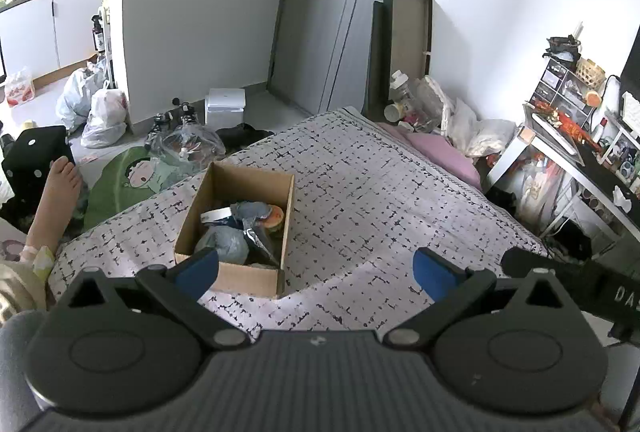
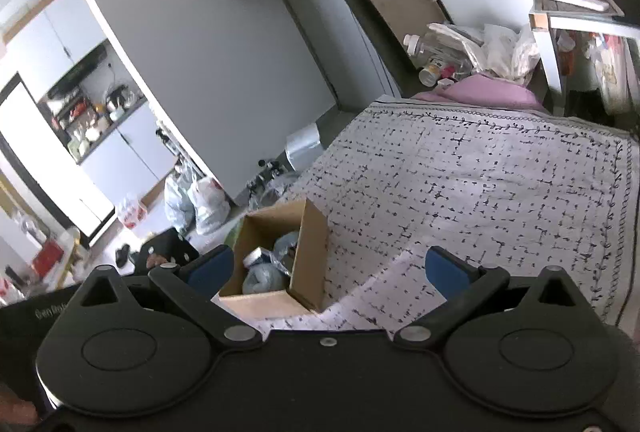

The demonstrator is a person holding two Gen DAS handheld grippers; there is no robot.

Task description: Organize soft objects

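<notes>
My left jaws point(image 1: 316, 268) stand spread wide with nothing between them, only the patterned bedspread point(image 1: 380, 191) showing in the gap; my right jaws point(image 2: 328, 268) are spread just as wide and hold nothing either; both point down over the near part of the bed.

The cardboard box point(image 1: 240, 276) sits open on the bedspread near the bed's left edge; in the left wrist view its near left corner lies behind my left blue pad point(image 1: 198, 266), and whether they touch I cannot tell; in the right wrist view the box point(image 2: 308, 256) shows in the gap, toward my left pad.

The soft things lie inside the box: a grey-blue bundle point(image 1: 222, 246) at the near end, a dark crumpled piece point(image 1: 260, 242) just beside it, a blue-grey piece point(image 1: 250, 209) further back, and something orange point(image 1: 274, 220) against the right wall; a white band point(image 1: 216, 215) lies on top toward the left wall; from the right wrist I see the grey bundle point(image 2: 262, 278) at the near end.

A bare foot point(image 1: 60, 183) rests beyond the left edge of the bed; a pink pillow point(image 1: 444, 155) lies at the far right corner.
</notes>
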